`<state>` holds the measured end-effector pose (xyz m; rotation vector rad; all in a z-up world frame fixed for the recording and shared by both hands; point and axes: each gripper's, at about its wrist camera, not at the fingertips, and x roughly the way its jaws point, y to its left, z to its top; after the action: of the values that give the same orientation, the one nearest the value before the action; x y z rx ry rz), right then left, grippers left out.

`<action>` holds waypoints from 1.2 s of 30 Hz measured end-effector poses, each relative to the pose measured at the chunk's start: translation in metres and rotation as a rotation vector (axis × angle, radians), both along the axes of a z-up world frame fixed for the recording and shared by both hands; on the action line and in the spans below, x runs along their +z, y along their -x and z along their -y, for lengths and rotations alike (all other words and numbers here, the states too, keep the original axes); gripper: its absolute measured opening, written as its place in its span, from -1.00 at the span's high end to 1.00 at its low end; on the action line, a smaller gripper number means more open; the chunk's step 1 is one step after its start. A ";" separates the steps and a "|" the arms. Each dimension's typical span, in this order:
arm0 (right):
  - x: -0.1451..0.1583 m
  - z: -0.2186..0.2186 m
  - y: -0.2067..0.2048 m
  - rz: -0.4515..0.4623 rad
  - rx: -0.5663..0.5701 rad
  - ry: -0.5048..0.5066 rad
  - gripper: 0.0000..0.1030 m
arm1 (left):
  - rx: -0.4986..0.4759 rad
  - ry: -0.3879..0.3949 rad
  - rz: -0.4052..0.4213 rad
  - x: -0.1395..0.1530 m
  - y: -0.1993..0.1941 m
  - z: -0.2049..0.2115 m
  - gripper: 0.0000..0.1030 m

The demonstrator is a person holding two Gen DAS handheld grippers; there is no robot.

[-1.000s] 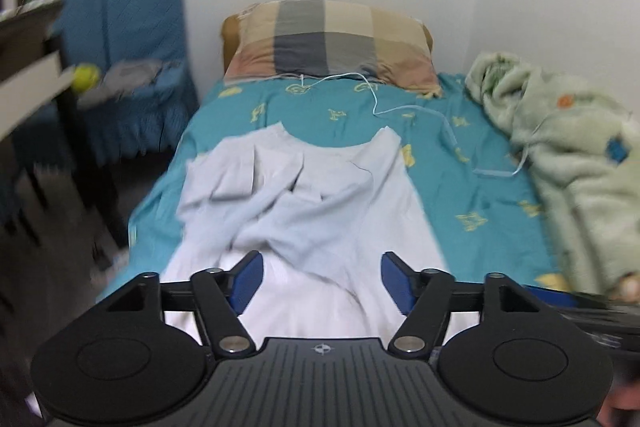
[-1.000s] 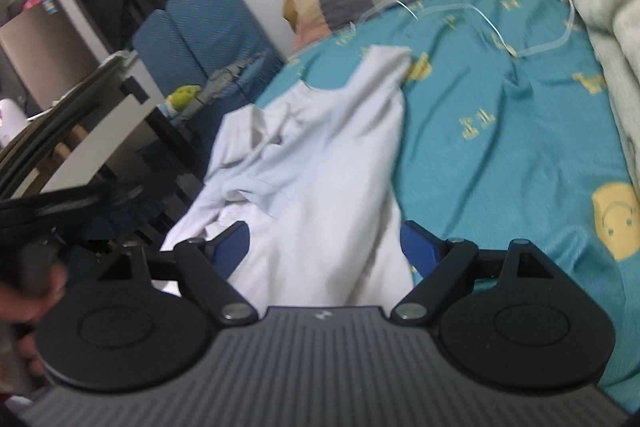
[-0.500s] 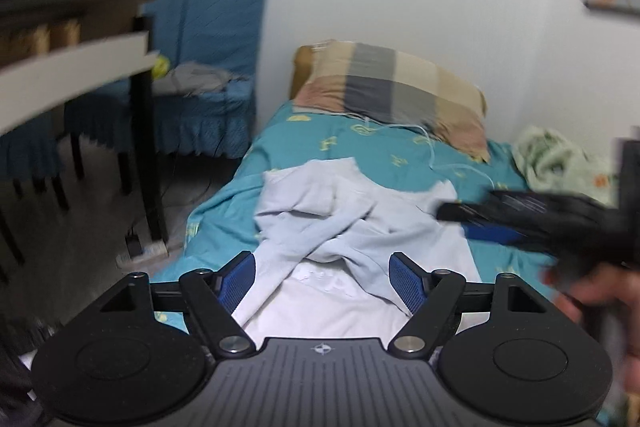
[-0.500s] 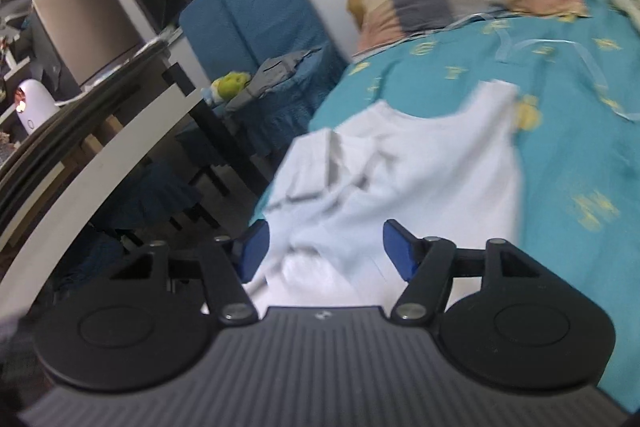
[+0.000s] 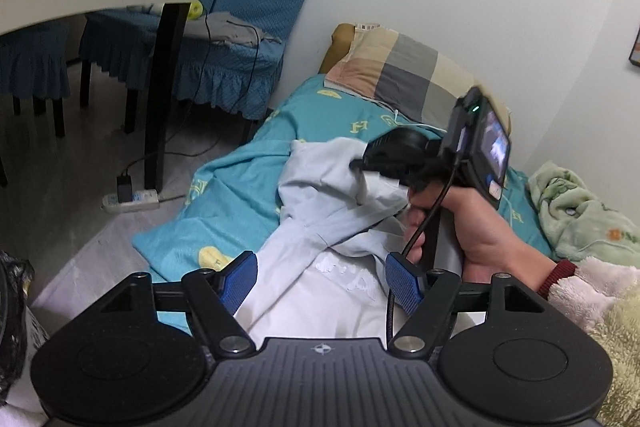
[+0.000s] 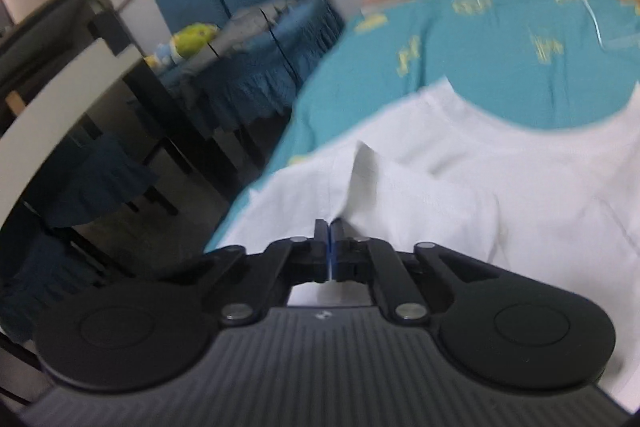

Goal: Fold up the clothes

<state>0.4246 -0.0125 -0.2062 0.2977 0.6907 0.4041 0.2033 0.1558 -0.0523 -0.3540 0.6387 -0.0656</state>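
Observation:
A white T-shirt lies rumpled on the teal bedsheet, one sleeve folded over its chest. My left gripper hovers over the shirt's lower part. It stands open, its jaws closing slightly, with fabric below them and nothing pinched. A hand holds my right gripper at the shirt's upper left. In the right wrist view, blurred by motion, that gripper is shut on a raised fold of the shirt near the sleeve.
A checked pillow lies at the head of the bed, and a green blanket is bunched at the right. Left of the bed are blue chairs, a dark table leg and a power strip on the floor.
My right gripper swept left across the shirt and shut on a fold of it. It and its hand have come into the left wrist view. The left gripper shifted and rolled.

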 end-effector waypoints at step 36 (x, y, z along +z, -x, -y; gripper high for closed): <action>0.071 0.129 0.230 0.039 -0.080 0.005 0.05 | -0.131 -0.172 -0.013 -0.002 0.024 0.057 -0.43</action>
<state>0.1948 -0.1416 -0.1352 0.3109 0.6392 0.3310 0.1793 0.0988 -0.0539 -0.1468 0.6745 -0.1327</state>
